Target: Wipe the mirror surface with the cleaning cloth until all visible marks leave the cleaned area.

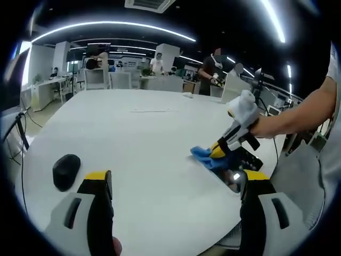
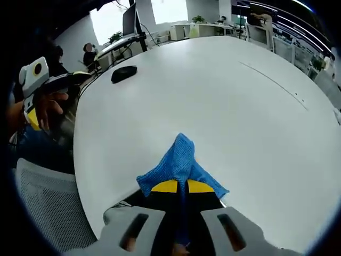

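My left gripper view sits low at the near edge of the tabletop (image 1: pixel 149 138) and looks far across it toward the desks at the back of the room. In it I see my right claw (image 1: pixel 216 153) near the right edge, holding the blue cloth (image 1: pixel 205 156). My right gripper view is very close to that blue cloth (image 2: pixel 178 160) and looks down and across the tabletop (image 2: pixel 213 90) the other way. Both views share the white tabletop, the cloth and the black mouse (image 1: pixel 66 171) (image 2: pixel 123 73) by its edge.
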Demonstrator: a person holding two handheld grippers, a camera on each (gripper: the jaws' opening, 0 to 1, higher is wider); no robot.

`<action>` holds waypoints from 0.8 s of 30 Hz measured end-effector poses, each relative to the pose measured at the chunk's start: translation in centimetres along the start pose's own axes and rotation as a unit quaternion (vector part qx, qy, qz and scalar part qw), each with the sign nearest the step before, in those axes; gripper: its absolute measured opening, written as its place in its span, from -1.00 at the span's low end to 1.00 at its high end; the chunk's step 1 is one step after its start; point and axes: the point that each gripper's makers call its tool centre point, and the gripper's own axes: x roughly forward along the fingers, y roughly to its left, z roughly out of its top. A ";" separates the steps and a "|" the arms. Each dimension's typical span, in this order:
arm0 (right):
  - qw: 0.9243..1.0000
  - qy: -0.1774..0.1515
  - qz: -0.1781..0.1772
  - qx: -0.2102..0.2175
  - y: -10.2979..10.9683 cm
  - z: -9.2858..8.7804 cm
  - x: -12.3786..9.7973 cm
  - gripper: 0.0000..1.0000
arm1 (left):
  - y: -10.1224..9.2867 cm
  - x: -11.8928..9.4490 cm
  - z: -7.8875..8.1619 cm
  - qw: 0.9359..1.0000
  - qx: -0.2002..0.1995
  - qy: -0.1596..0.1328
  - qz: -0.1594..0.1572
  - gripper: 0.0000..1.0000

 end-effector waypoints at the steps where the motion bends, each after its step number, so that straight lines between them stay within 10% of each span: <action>1: 1.000 0.000 0.000 -0.001 0.0 0.0 0.0 -1.00 | 0.0 0.0 0.0 1.000 0.000 0.000 0.000 0.98; 24: 1.000 0.009 -0.004 0.001 -1.5 -1.6 -1.1 -1.00 | 0.7 -0.2 0.7 1.000 0.001 -0.004 0.010 0.98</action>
